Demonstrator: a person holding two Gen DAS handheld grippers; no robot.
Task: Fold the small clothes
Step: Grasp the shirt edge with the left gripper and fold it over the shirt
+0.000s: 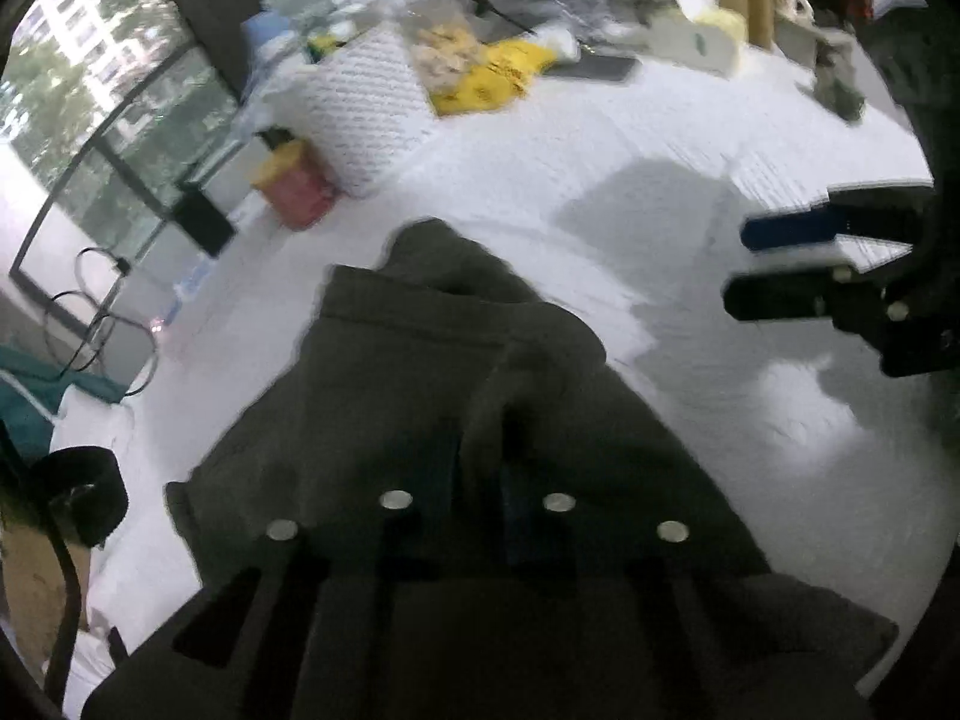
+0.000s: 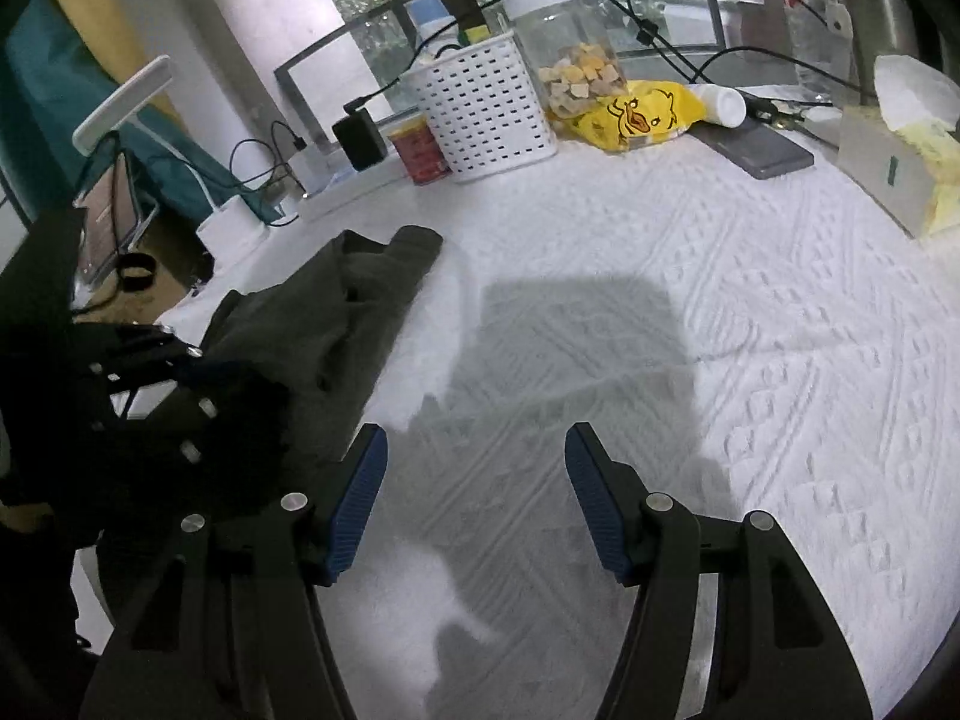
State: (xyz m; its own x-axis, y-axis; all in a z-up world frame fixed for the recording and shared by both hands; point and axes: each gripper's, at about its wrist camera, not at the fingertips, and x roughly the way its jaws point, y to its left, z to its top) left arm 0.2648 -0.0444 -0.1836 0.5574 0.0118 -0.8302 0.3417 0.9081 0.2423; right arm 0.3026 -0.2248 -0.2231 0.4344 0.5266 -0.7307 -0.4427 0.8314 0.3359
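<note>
A dark olive garment (image 1: 420, 348) lies bunched on the white textured table cover (image 2: 720, 330), at the left in the right wrist view (image 2: 336, 312). My left gripper (image 1: 480, 480) is shut on a raised fold of it, and the cloth hides the fingertips. In the right wrist view the left gripper (image 2: 150, 396) shows as a dark shape at the garment's near end. My right gripper (image 2: 474, 480) stands open over bare cover just right of the garment, nothing between its blue pads (image 2: 360, 498). It also appears at the right edge of the left wrist view (image 1: 774, 264).
Along the far edge stand a white perforated basket (image 2: 486, 114), a red can (image 2: 420, 153), a snack jar (image 2: 570, 60), a yellow duck bag (image 2: 642, 114), a dark flat device (image 2: 762, 147) and a tissue box (image 2: 888, 168). The table's edge runs just left of the garment, with cables and chargers (image 2: 234, 228) beyond.
</note>
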